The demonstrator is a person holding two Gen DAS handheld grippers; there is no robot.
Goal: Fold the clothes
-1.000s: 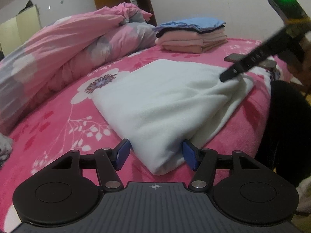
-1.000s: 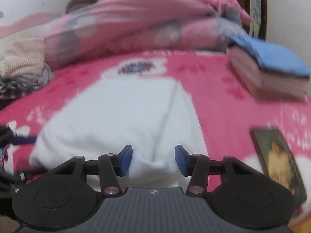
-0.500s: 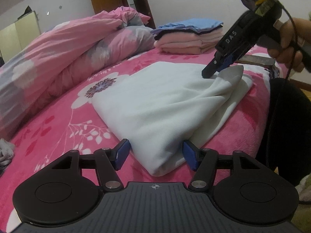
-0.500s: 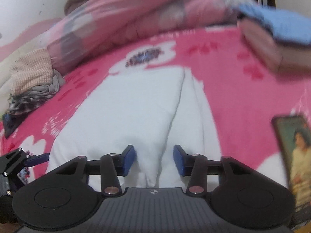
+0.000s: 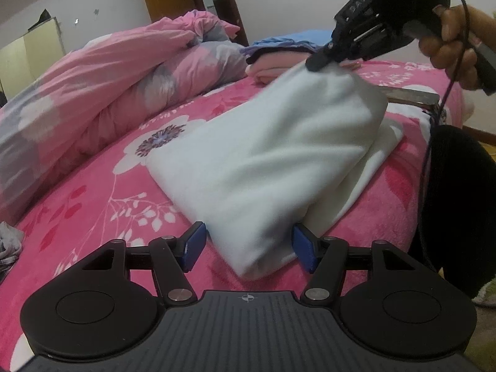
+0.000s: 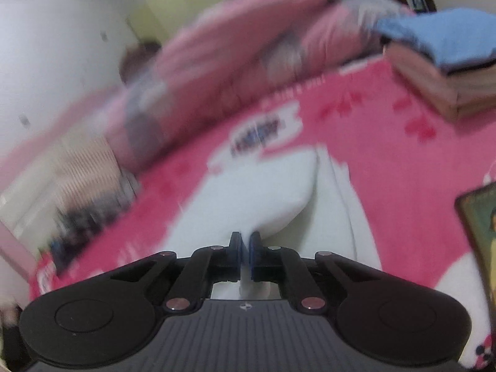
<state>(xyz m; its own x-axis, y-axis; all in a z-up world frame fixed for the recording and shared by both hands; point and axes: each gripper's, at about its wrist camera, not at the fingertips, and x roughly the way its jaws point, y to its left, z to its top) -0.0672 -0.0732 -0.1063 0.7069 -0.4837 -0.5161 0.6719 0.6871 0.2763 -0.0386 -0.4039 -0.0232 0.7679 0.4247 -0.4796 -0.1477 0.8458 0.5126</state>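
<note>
Bed with a pink floral cover filled both views. Bunched pink-and-grey duvet lay far ahead and to the left of the left gripper. White garment, partly folded, lay on the cover straight ahead of that gripper, its near folded corner sitting between the blue pads.

Left gripper was released: jaws stood apart on either side of the corner. Whether the pads touched the cloth, couldn't tell.

Right gripper was up at the far right of the left wrist view, held by a hand. It was clenched on the garment's far corner, and the cloth there was lifted off the cover in a peak, draping down toward the left gripper. In the right wrist view, the pads were closed to a thin gap with a pinch of white fabric between them, the rest of the garment spreading ahead and below. That view was motion-blurred.

Stack of folded clothes in pink with blue on top sat beyond the garment, behind the right gripper's tip; in the right wrist view, it was ahead to the upper right.

A flat framed picture lay on the cover at the right gripper's right side. Dark clothing of the person stood at the bed edge, right of the left gripper.
</note>
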